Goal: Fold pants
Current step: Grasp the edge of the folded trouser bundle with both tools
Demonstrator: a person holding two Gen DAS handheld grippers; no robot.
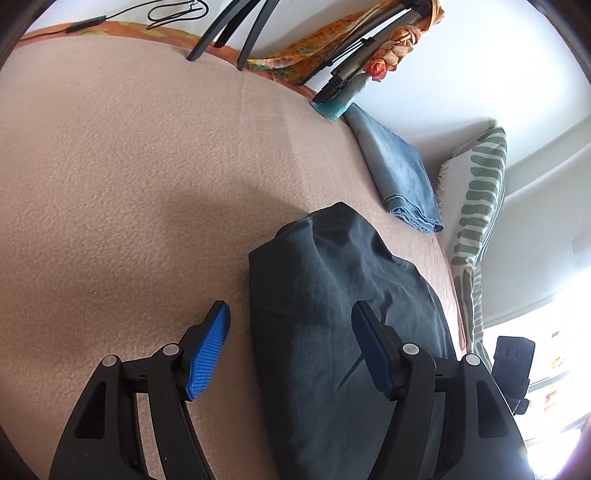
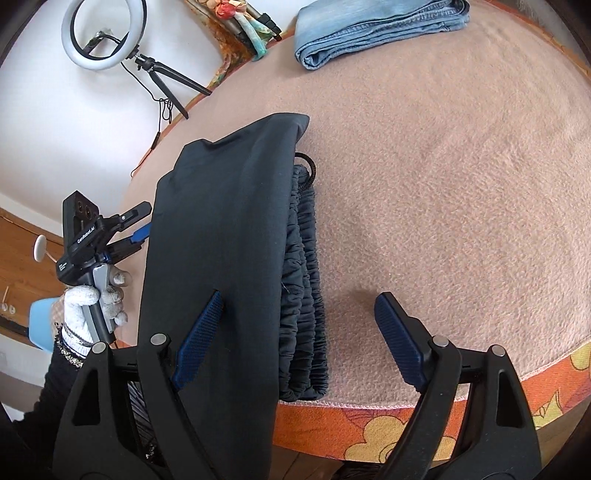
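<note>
Dark grey pants (image 1: 332, 314) lie folded on a pink blanket (image 1: 129, 166); in the right wrist view (image 2: 229, 240) their elastic waistband (image 2: 306, 295) shows at the right side, near the bed's edge. My left gripper (image 1: 291, 317) is open, its jaws astride the pants' left edge, holding nothing. My right gripper (image 2: 299, 302) is open over the waistband end, one finger above the cloth, one above the blanket. The left gripper also shows in the right wrist view (image 2: 142, 225), beside the pants' far side, in a gloved hand.
Folded blue jeans (image 1: 399, 173) lie further along the blanket, also in the right wrist view (image 2: 373, 29). A striped pillow (image 1: 476, 206) lies beyond them. A ring light on a tripod (image 2: 99, 37) stands by the wall. The bed's orange floral edge (image 2: 406, 428) is close below my right gripper.
</note>
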